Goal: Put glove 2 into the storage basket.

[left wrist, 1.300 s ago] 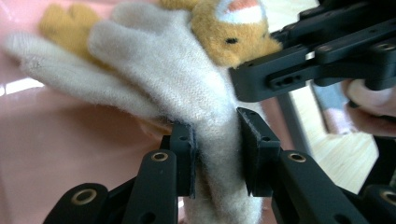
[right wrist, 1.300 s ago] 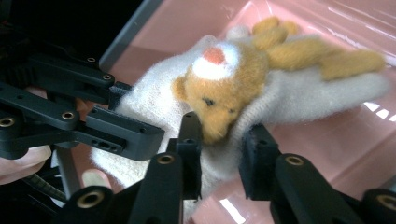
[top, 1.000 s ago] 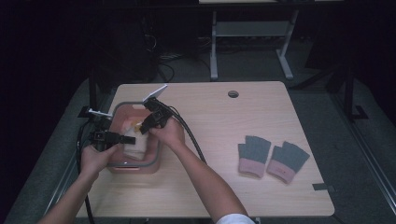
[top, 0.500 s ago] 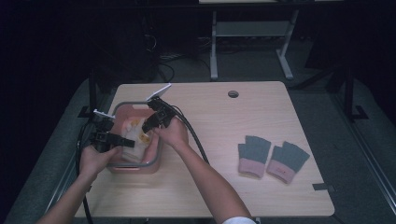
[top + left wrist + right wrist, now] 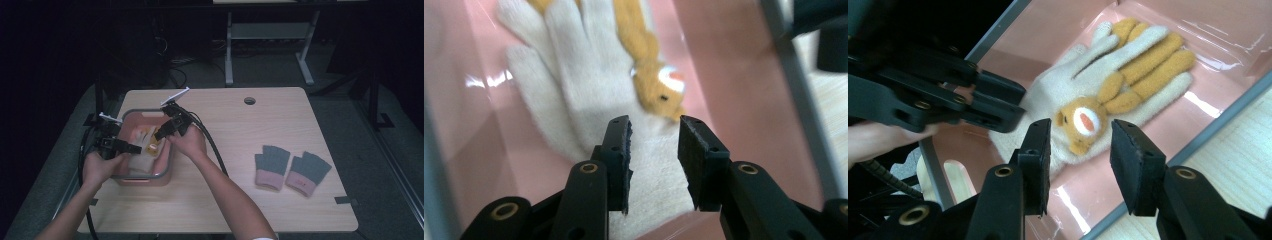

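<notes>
A pink bin [image 5: 145, 179] at the table's left holds a cream glove [image 5: 574, 85] with an orange glove [image 5: 1148, 60] lying on it; the orange one bears a small bear face. My left gripper [image 5: 654, 125] hovers over the cream glove's cuff. Its jaws have just been closing but stand apart, with no fabric pinched between them. My right gripper [image 5: 1080, 127] is open above the bear face, touching nothing. In the high view the left gripper [image 5: 135, 149] and the right gripper [image 5: 160, 134] both point into the bin.
A pair of grey gloves [image 5: 272, 165] with pink cuffs lies on the table's right half. A round cable hole [image 5: 249, 100] sits near the far edge. The bin's grey rim [image 5: 1198, 135] frames the gloves closely. Cables trail off the left side.
My right hand has drawn a little to the right and upward over the bin. The left hand has hardly moved.
</notes>
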Motion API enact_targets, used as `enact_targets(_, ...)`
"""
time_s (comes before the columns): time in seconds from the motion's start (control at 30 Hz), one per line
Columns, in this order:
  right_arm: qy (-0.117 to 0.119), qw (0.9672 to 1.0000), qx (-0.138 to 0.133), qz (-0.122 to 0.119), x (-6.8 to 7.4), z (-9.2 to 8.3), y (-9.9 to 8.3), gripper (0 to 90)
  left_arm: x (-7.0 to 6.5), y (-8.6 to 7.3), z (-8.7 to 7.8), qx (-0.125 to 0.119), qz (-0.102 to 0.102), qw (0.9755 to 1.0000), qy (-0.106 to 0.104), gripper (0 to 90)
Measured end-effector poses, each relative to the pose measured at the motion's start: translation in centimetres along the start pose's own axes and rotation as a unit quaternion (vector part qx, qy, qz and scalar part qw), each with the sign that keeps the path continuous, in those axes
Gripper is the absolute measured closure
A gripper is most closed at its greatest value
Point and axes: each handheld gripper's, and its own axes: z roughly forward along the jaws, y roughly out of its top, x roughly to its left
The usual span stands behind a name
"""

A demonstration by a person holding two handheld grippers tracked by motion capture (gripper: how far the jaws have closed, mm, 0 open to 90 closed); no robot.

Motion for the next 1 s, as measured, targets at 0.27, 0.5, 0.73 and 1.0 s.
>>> enact_targets(0.27, 0.002, 1.0, -0.006, 0.001, -0.2, -0.9, -0.3, 59.5, -0.2, 0.1, 1.2, 0.043, 0.022, 0.9984, 0.03, 66.7)
enact_targets(0.5, -0.001, 0.9999, -0.012, -0.005, -0.1, -1.7, -0.5, 58.4, -0.5, 0.1, -0.2, 0.006, 0.028, 0.9995, 0.012, 63.8)
enact_targets(0.73, -0.007, 0.9997, -0.021, -0.006, -0.3, -2.7, -0.9, 57.3, -1.7, 0.4, -1.5, -0.033, 0.041, 0.9986, -0.01, 59.5)
enact_targets(1.0, -0.023, 0.9993, -0.03, -0.009, -0.7, -4.2, -1.6, 55.4, -3.0, 0.6, -1.9, -0.053, 0.054, 0.9969, -0.02, 54.6)
